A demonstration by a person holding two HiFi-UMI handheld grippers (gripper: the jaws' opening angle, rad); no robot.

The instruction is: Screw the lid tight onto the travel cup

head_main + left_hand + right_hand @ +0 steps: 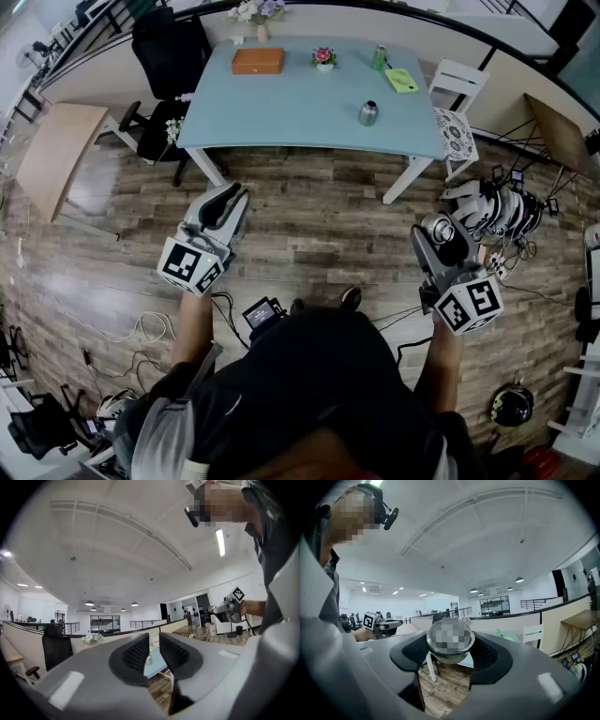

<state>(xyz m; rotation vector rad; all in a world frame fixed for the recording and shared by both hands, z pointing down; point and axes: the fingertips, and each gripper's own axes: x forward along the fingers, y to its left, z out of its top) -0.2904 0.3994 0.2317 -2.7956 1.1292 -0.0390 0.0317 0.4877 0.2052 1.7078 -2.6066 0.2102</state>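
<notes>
– Right gripper [449, 654] is closed on a round, shiny metal lid [450, 638]. The two pads hold it by its edges, and the gripper points level.

– And the other one?

– Left gripper [154, 651] is empty. Its jaws are drawn narrow, with only a slit between them, and it is held out level above the wooden floor [319, 216].

– Where is the cup?

– A small metal cup [368, 113] stands upright toward the right side of a pale blue bench [281, 112]. It is well apart from both grippers and nothing holds it.

– What could go wrong?

– Most likely the cup spins or tips once the lid is turned, since it stands free and the left gripper would have to open before it could steady it. The lid could also meet the rim tilted and jam crooked. Its face is blurred, so I cannot quite tell how squarely it sits in the pads. Its round edge might also slip free on the way to the bench.
</notes>
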